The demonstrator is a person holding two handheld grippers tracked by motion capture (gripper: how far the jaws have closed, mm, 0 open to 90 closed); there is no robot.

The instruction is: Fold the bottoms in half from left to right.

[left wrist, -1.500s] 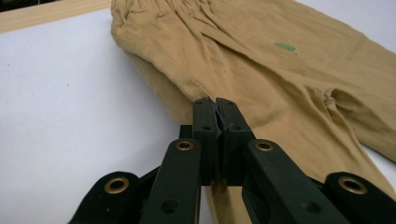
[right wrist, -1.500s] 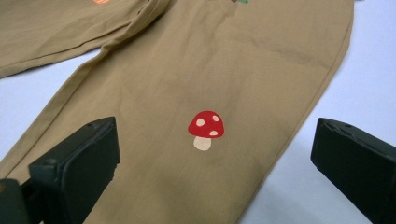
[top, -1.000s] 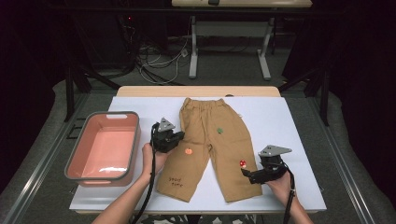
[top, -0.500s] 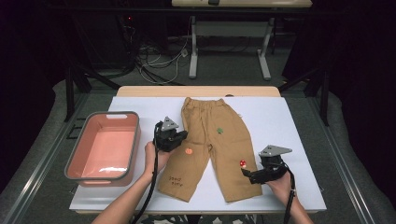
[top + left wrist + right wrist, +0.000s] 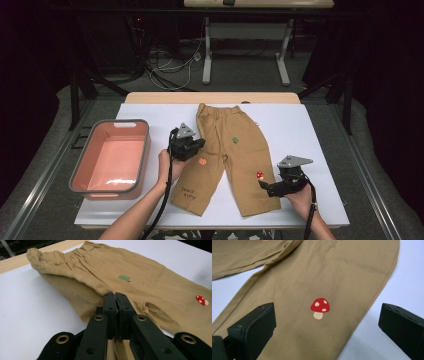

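Lying nearest, hem end: the two leg hems of the small tan cotton trousers sit close to the near edge of the white rectangular surface, one leg printed with dark lettering near its hem.
Right tongs: the black two-jaw right tongs rest low over the outer leg at the near right, held in the person's right hand; the jaws stand wide apart, released, one over the cloth and one over the bare surface just past the leg's edge.
Mushroom print: a small red mushroom print with pale spots lies on the leg between those spread jaws, untouched by either.
Left tongs: the black two-jaw left tongs are clenched on the trousers at the outer edge of the other leg, held in the person's left hand; in the left gripper view the jaw tips meet on a pinched ridge of tan cloth.
Orange print: a small orange print lies on that leg just beside the left tongs.
Pink tub: a salmon-pink rectangular plastic tub with a grey rim stands left of the trousers, apart from them.
Green print: a small green print sits farther up, near the middle of the trousers.
Waistband: the gathered elastic waistband lies flat at the far end.
Floor beyond: tangled cables lie on the dark floor.
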